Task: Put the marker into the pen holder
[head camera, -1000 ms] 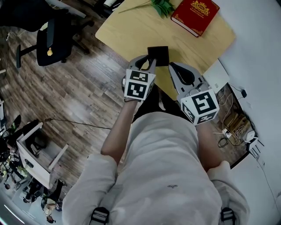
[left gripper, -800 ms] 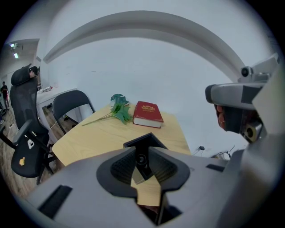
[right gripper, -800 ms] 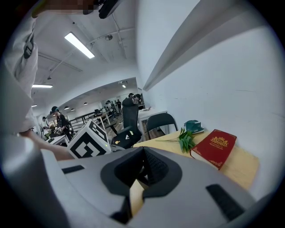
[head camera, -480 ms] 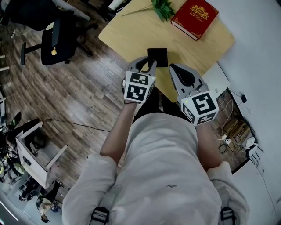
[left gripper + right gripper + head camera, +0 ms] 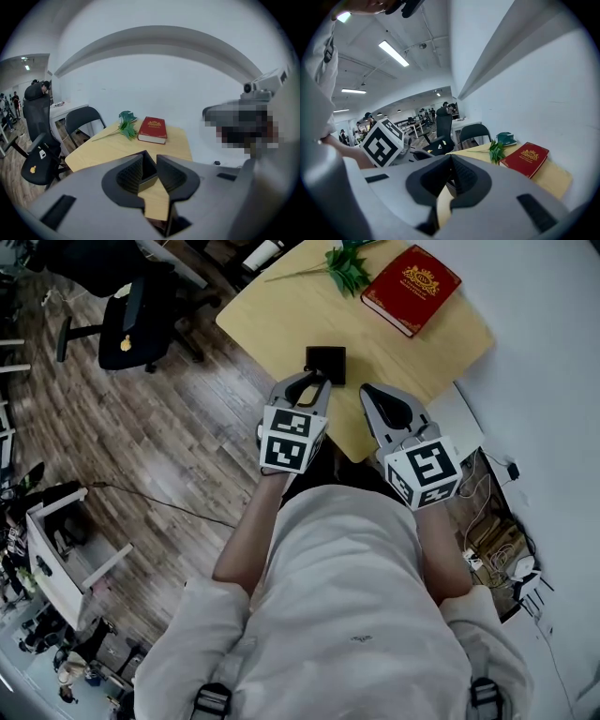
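Note:
The black square pen holder (image 5: 325, 364) stands on the yellow table (image 5: 403, 357), near its front edge. No marker shows in any view. My left gripper (image 5: 312, 383) hovers just short of the holder, jaws a narrow gap apart with nothing between them. Through that gap the left gripper view shows the pen holder (image 5: 146, 174) close ahead. My right gripper (image 5: 373, 393) hangs over the table edge to the holder's right, shut and empty. In the right gripper view the right gripper (image 5: 450, 159) has its jaws meeting, and the left gripper's marker cube (image 5: 383, 140) sits at the left.
A red book (image 5: 411, 289) lies at the table's far right corner, with a green plant sprig (image 5: 345, 265) beside it. Black office chairs (image 5: 141, 324) stand on the wood floor to the left. A white wall and cables (image 5: 497, 531) are on the right.
The table, holder and book have shifted slightly up and left in the head view. Both grippers sit a little lower and further from the holder.

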The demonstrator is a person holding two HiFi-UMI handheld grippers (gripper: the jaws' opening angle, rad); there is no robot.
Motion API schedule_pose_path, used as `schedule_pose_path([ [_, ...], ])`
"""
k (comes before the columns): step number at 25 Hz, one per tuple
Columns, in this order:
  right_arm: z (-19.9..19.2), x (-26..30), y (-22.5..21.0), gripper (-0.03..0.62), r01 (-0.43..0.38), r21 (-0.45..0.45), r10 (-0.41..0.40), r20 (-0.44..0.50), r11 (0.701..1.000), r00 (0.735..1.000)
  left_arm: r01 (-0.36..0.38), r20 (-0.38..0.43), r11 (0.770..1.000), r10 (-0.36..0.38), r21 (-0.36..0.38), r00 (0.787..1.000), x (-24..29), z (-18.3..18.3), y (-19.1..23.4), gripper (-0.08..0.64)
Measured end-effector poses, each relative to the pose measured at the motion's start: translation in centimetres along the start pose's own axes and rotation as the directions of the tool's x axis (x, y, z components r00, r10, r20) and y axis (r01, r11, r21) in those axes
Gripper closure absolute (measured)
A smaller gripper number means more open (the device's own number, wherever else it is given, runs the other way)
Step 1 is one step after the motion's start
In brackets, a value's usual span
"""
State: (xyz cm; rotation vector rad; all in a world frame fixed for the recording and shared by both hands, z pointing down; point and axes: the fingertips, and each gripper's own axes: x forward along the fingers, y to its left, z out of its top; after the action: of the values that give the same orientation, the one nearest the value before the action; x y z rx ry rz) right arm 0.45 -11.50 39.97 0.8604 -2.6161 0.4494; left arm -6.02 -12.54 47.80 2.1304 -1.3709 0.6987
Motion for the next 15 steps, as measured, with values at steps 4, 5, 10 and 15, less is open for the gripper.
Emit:
schedule_pose_path([
  [4,-0.2,-1.3,0.1,0.592,-0.029,-0.024,0.029,0.002,0.999,1.000,-0.025,0.019,0.999,0.026,-0.020,0.999,-1.4,0.1,-1.5,0.474],
  [5,-0.2,-1.6,0.1,0.592,-0.037,-0.028,0.037,0.005,0.999,0.999,-0.032,0.025,0.999,0.033,-0.023,0.999,-1.7,0.1,-1.9,0.474],
  [10,-0.5,-3.1,0.4,0.592,-0.074,-0.035,0.075,0.020,0.997,0.997,-0.061,0.064,0.998,0.063,-0.035,0.996,-3.4,0.5,-3.8,0.474],
  [15,-0.7,-4.8,1.1,0.592,-0.092,-0.057,0.094,0.032,0.994,0.995,-0.083,0.115,0.995,0.088,-0.046,0.989,-5.9,0.8,-5.5,0.479],
])
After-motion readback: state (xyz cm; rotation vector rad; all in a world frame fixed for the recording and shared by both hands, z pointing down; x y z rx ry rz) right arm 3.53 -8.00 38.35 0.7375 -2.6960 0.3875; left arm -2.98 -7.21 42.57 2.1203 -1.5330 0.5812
